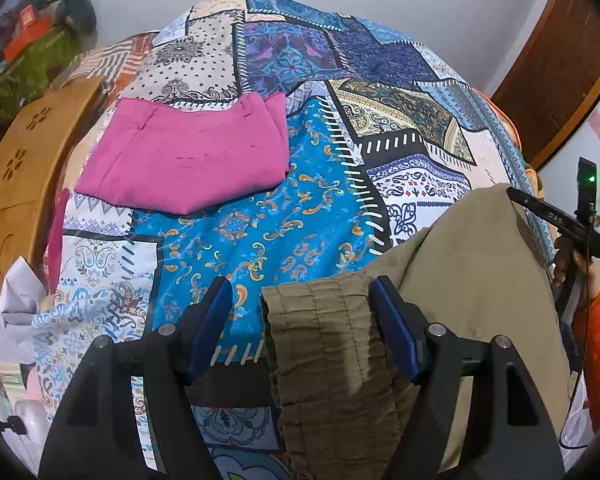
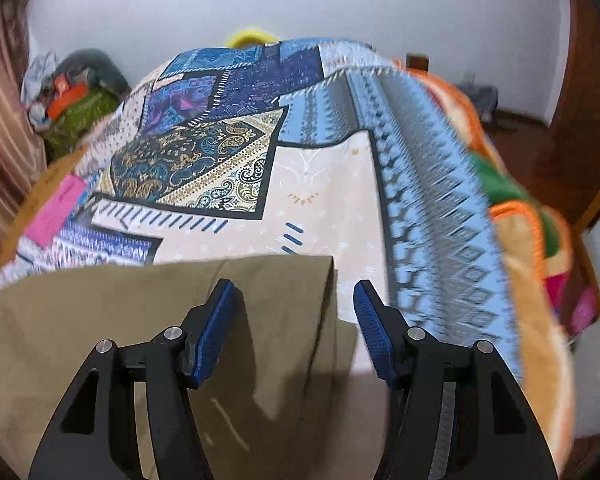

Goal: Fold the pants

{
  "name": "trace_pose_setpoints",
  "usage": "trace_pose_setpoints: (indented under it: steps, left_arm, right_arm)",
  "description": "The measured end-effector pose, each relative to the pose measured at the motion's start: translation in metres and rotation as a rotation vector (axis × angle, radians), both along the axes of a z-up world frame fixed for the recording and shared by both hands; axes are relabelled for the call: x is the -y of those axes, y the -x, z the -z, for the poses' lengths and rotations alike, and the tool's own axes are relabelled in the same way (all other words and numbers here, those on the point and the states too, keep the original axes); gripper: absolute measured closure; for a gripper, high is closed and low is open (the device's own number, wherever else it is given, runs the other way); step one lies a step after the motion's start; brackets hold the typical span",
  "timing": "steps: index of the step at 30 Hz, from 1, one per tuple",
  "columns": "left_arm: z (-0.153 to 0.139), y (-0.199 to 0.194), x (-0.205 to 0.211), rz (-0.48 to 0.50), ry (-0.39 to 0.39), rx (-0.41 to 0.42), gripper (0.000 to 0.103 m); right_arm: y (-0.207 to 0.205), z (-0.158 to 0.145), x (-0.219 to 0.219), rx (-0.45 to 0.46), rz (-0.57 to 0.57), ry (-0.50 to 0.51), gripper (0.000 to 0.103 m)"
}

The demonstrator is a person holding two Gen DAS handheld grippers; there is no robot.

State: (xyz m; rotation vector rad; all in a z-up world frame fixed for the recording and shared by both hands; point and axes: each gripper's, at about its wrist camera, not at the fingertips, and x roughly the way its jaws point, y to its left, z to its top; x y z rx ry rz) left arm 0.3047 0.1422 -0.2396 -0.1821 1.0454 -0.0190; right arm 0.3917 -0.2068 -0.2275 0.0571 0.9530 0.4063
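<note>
A: From my left gripper [image 1: 300, 312] I see the olive pants [image 1: 440, 280] lying on the patchwork bedspread [image 1: 260, 232]. The gathered, ribbed waistband [image 1: 324, 332] sits between the ribbed blue pads, jaws spread wide, gripping nothing.

B: And your right?

A: My right gripper [image 2: 294, 320] hovers over the smooth, squared end of the pants [image 2: 140, 320], jaws about half apart; one pad is above the cloth, the other above the bedspread [image 2: 320, 184]. Nothing is held.

B: Anything else?

A: A folded magenta garment [image 1: 188, 160], flat and rectangular, lies further up the bed.
</note>
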Motion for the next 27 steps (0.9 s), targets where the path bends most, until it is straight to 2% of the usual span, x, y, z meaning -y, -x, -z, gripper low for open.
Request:
trace_pose_setpoints:
  steps: [1, 2, 3, 4, 8, 11, 14, 17, 18, 19, 21, 24, 26, 27]
  left_arm:
    - [0.0, 0.001, 0.001, -0.005, -0.011, 0.008, 0.031]
    - [0.001, 0.002, 0.002, -0.01, -0.027, 0.017, 0.03]
    - [0.001, 0.003, 0.004, -0.017, -0.045, 0.023, 0.03]
    - [0.002, 0.003, 0.004, -0.025, -0.054, 0.027, 0.03]
    - [0.006, 0.0, 0.001, -0.08, -0.093, 0.02, 0.029]
    - [0.01, -0.003, -0.004, -0.108, -0.064, -0.009, 0.028]
    - [0.001, 0.002, -0.002, -0.085, -0.051, -0.022, 0.029]
    - [-0.018, 0.014, 0.003, -0.034, -0.047, -0.01, 0.029]
    - [-0.026, 0.019, 0.005, -0.017, -0.056, 0.009, 0.029]
    - [-0.033, 0.022, 0.008, -0.006, -0.071, 0.025, 0.029]
    - [-0.05, 0.029, 0.016, 0.026, -0.112, 0.066, 0.029]
    - [-0.066, 0.034, 0.029, 0.07, -0.131, 0.106, 0.027]
    - [-0.072, 0.033, 0.038, 0.101, -0.127, 0.11, 0.025]
    - [-0.073, 0.031, 0.043, 0.111, -0.124, 0.109, 0.024]
  right_arm:
    - [-0.001, 0.003, 0.0, -0.006, -0.002, -0.031, 0.066]
    - [-0.002, 0.006, -0.002, -0.016, -0.009, -0.039, 0.073]
    - [-0.003, 0.008, -0.004, -0.019, -0.011, -0.022, 0.088]
    - [-0.002, 0.01, -0.008, -0.013, -0.018, 0.004, 0.094]
    - [0.001, 0.013, -0.019, 0.014, -0.037, 0.098, 0.097]
    - [0.001, 0.015, -0.025, 0.013, -0.031, 0.174, 0.097]
    - [0.002, 0.009, -0.031, 0.004, -0.05, 0.257, 0.097]
    - [0.01, -0.01, -0.031, 0.006, -0.086, 0.302, 0.088]
    - [0.017, -0.019, -0.03, 0.011, -0.103, 0.297, 0.081]
    - [0.02, -0.027, -0.029, 0.021, -0.114, 0.29, 0.068]
    - [0.035, -0.046, -0.029, 0.066, -0.127, 0.262, 0.054]
    - [0.059, -0.074, -0.039, 0.129, -0.178, 0.2, 0.053]
    - [0.074, -0.088, -0.052, 0.13, -0.217, 0.149, 0.046]
    - [0.08, -0.093, -0.058, 0.131, -0.23, 0.121, 0.039]
